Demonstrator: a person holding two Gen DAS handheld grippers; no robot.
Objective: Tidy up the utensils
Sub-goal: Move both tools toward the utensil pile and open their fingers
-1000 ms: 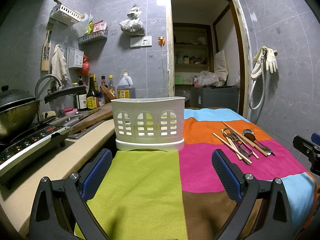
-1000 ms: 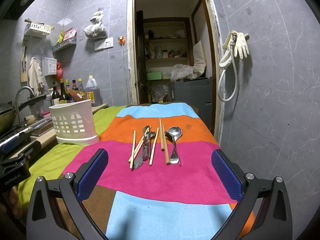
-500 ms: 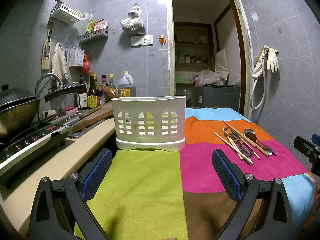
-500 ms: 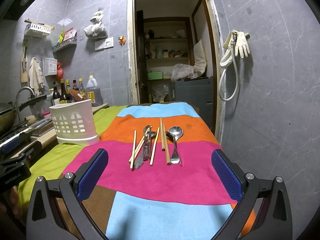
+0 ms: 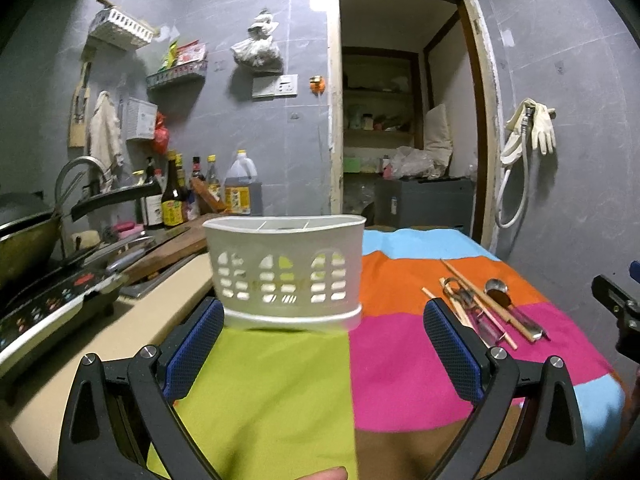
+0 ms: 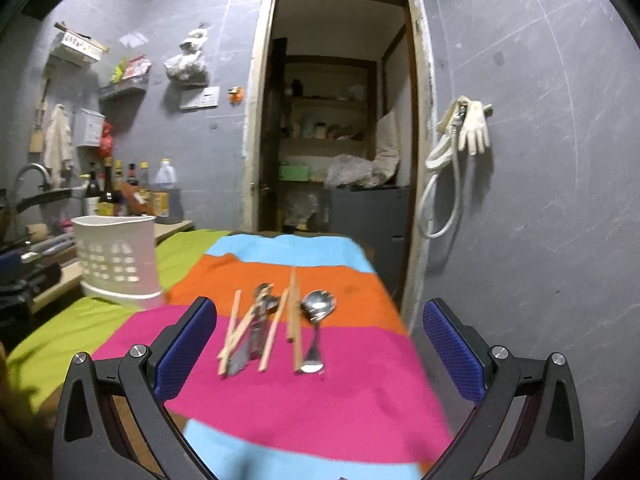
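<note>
Left view: your left gripper (image 5: 320, 328) has fingers wide apart, nothing between; white perforated plastic utensil caddy (image 5: 286, 270) stands just ahead on the striped multicolour cloth (image 5: 256, 396).
Right view: your right gripper (image 6: 318, 332) is spread too, empty; wooden chopsticks (image 6: 294, 316), metal spoon (image 6: 316, 320) lie loose on the cloth ahead.

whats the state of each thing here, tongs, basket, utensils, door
left tongs: open, holding nothing
right tongs: open, holding nothing
basket: upright on the green cloth, looks empty
chopsticks: lying loose on the cloth
spoon: lying flat, bowl up
doorway: open
</note>
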